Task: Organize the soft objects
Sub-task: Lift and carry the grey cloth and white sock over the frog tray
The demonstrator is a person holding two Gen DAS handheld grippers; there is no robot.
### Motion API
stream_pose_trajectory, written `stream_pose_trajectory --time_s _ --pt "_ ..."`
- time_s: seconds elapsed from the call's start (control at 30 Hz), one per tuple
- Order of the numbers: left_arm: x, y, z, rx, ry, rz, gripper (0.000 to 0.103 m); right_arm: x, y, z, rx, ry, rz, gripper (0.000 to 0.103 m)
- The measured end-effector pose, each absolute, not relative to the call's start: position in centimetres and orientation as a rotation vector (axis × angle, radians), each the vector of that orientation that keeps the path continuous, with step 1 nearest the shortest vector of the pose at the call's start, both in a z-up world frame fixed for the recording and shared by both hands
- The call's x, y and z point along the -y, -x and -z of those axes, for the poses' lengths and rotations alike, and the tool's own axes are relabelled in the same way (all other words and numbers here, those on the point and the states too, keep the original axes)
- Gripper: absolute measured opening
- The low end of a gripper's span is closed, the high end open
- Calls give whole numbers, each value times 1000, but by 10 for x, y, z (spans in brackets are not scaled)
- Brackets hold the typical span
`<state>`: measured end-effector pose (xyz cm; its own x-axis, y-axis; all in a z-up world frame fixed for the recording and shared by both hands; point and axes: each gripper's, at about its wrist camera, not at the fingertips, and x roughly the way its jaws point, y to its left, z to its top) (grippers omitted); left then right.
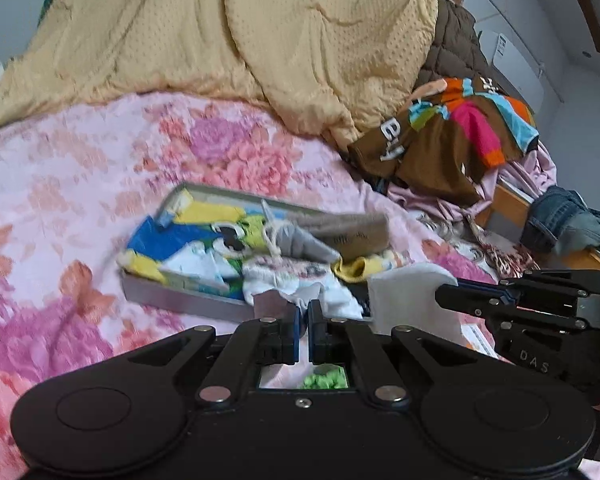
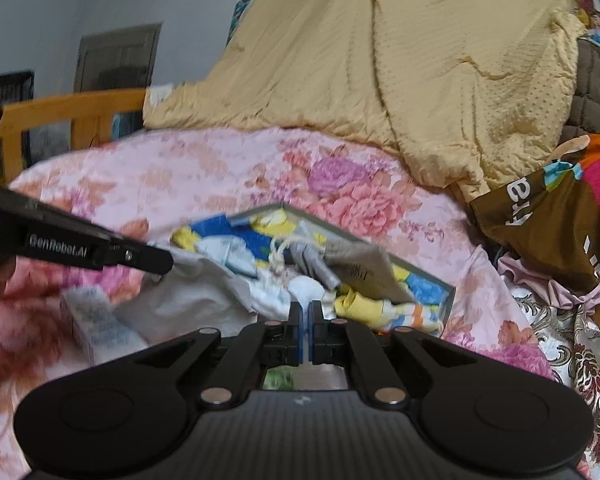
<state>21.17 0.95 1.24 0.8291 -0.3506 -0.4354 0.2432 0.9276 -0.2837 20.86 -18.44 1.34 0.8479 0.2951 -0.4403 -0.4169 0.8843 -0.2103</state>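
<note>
A white cloth (image 1: 408, 296) hangs stretched between both grippers just above the flowered bedspread. My left gripper (image 1: 304, 314) is shut on one edge of it; in the right wrist view it comes in from the left (image 2: 168, 266). My right gripper (image 2: 306, 310) is shut on the other edge and shows at the right (image 1: 444, 296) of the left wrist view. The cloth (image 2: 204, 296) sags between them. Just beyond lies a shallow grey tray (image 1: 180, 300) (image 2: 446, 304) with socks, a yellow sock (image 1: 356, 268) (image 2: 360, 304) and a beige drawstring pouch (image 1: 348, 232) (image 2: 364, 268).
A yellow quilt (image 1: 240, 32) is heaped at the back of the bed. A brown garment with bright stripes (image 1: 452, 140) lies to the right, and jeans (image 1: 556, 220) hang on the wooden bed frame. A wooden rail (image 2: 72, 112) runs along the far left. A small white pack (image 2: 96, 324) lies under the cloth.
</note>
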Motion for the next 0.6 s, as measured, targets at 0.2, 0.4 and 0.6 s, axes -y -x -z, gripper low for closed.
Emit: stream_pose_trajectory --time_s 0.2,0.4,0.6 --pt "-14 -225 -31 -483 249 277 3 189 -228 -30 -371 210 -380 2" --pt "-21 -253 -44 -442 272 233 3 187 -260 -38 -330 145 -394 2" --pt "-26 -286 -54 -404 300 201 3 181 -297 -45 -293 68 -404 2"
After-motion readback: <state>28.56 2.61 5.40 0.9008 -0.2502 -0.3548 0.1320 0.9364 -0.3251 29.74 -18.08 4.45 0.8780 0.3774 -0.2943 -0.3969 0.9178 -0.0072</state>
